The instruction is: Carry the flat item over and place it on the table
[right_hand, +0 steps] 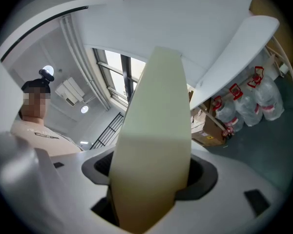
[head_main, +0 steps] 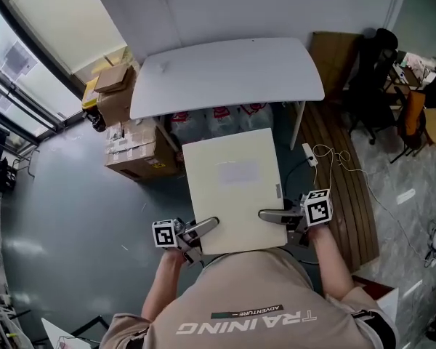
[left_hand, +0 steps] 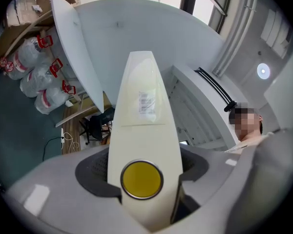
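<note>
The flat item (head_main: 232,187) is a cream rectangular box held level in front of my chest, just short of the white table (head_main: 225,71). My left gripper (head_main: 206,227) clamps its near left corner. My right gripper (head_main: 270,214) clamps its near right edge. In the left gripper view the box (left_hand: 144,96) runs edge-on between the jaws, with a round yellow disc (left_hand: 141,179) and a small label on it. In the right gripper view the box (right_hand: 154,145) fills the gap between the jaws. The table top has nothing on it.
Cardboard boxes (head_main: 134,147) are stacked left of the table, and packs of water bottles (head_main: 218,118) lie under it. A wooden slatted platform (head_main: 349,195) with a power strip (head_main: 309,153) and cable lies to the right, with black chairs (head_main: 374,71) beyond.
</note>
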Action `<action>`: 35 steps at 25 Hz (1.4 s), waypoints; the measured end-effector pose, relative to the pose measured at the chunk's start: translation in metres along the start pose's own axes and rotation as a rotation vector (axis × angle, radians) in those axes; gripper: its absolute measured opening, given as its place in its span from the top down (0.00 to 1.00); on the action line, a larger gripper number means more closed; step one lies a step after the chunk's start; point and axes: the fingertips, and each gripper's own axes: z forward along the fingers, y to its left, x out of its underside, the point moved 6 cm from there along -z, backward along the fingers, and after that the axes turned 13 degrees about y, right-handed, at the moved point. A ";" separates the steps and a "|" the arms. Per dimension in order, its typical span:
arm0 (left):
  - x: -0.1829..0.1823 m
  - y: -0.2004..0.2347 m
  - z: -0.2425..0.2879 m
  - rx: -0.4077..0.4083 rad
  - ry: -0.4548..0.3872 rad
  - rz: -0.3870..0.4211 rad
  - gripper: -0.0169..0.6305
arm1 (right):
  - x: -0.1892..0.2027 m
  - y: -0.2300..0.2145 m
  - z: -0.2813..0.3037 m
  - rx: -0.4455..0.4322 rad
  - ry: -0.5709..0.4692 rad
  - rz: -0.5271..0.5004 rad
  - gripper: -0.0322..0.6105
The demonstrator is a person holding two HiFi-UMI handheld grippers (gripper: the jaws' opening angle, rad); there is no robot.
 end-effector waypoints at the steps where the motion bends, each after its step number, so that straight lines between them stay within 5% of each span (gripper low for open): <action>1: -0.001 0.001 0.001 -0.005 0.003 0.007 0.51 | -0.001 -0.001 -0.001 0.000 0.000 -0.005 0.47; 20: -0.024 0.031 0.081 -0.084 0.038 -0.038 0.51 | -0.013 -0.055 -0.079 -0.050 -0.023 0.057 0.47; 28: -0.045 0.048 0.076 -0.078 0.036 -0.064 0.51 | -0.031 -0.075 -0.069 -0.050 -0.021 0.080 0.47; 35: -0.105 0.075 0.065 0.000 0.055 -0.055 0.51 | -0.082 -0.096 -0.053 0.012 -0.059 0.064 0.47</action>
